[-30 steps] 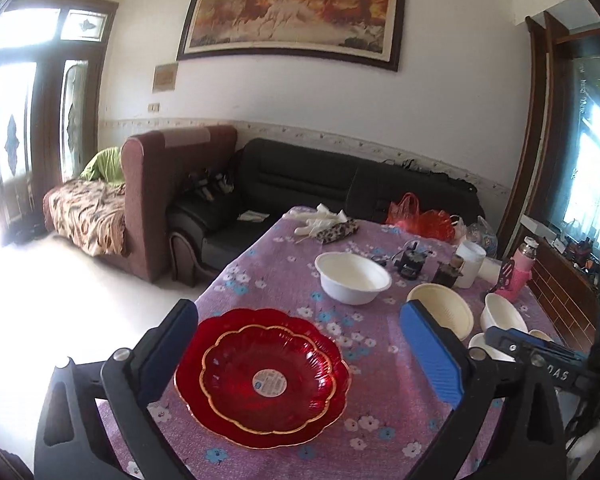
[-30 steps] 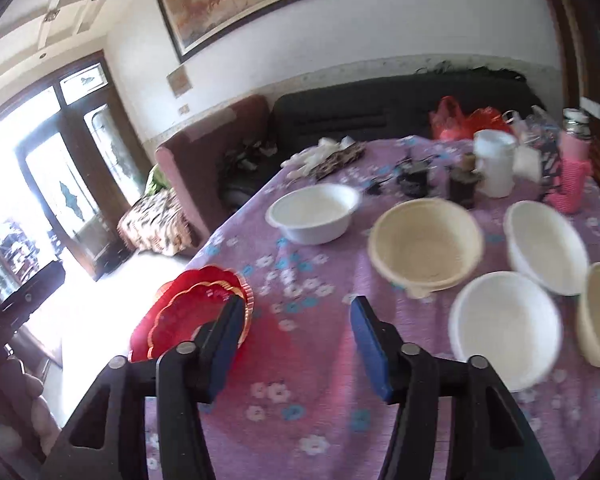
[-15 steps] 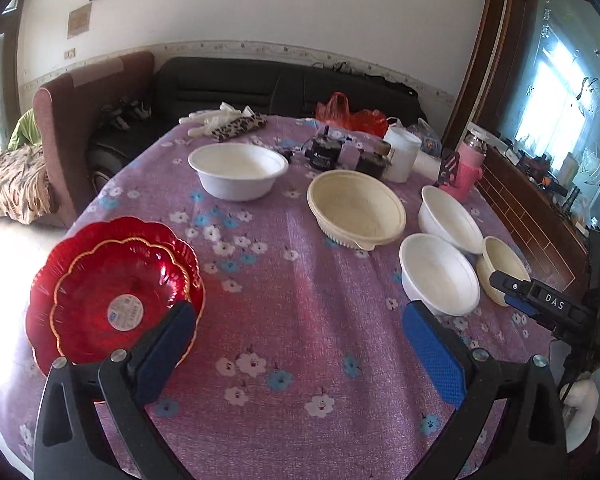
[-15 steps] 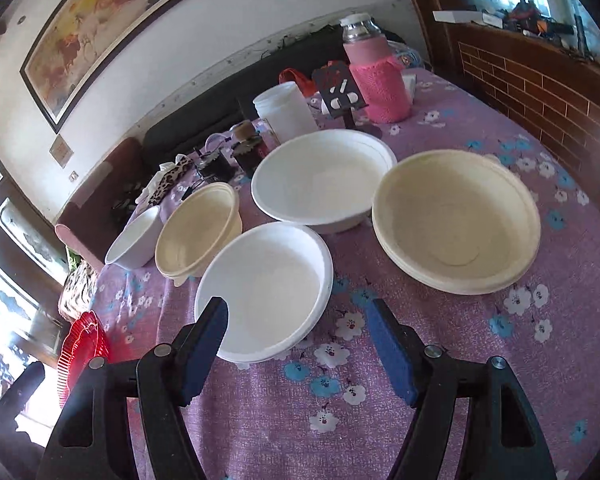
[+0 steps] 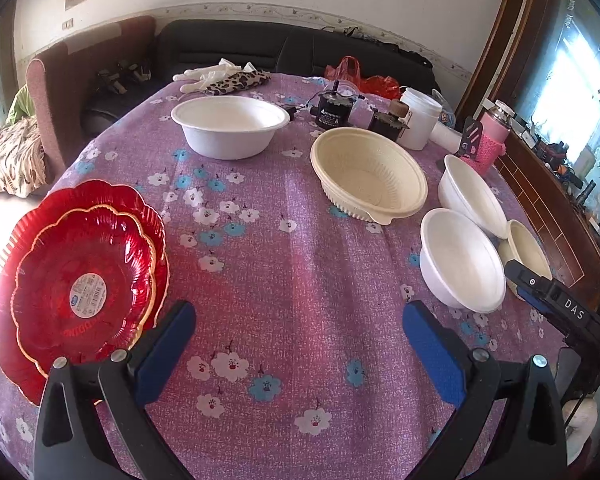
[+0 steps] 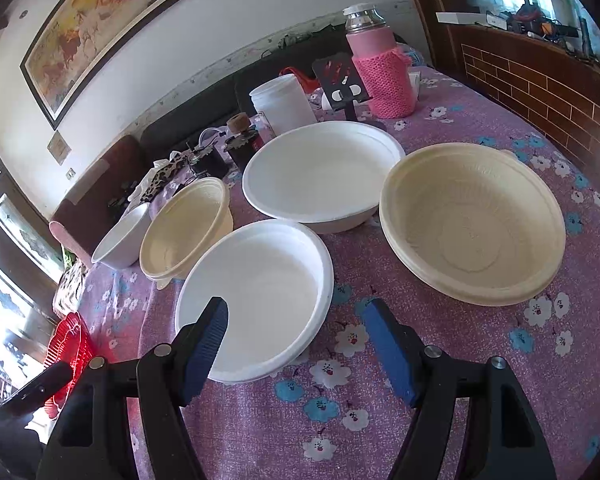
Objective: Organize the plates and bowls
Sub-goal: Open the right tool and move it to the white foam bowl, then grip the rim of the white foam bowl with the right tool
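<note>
1. While both grippers hang over the floral tablecloth, the left gripper gapes wide and empty, beside the stacked red plates at the table's left edge.
2. With jaws just opened wider, the right gripper straddles the nearest white bowl's near rim, pads clear of it.
3. Cream bowls and white bowls cluster toward the right edge.

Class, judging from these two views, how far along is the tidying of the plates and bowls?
Done: two red plates already sit stacked. In hand: nothing; the right gripper is open, one of its fingers over the nearest white bowl, and the left gripper is open over bare cloth. Left: five bowls sit loose and unstacked on the table.
</note>
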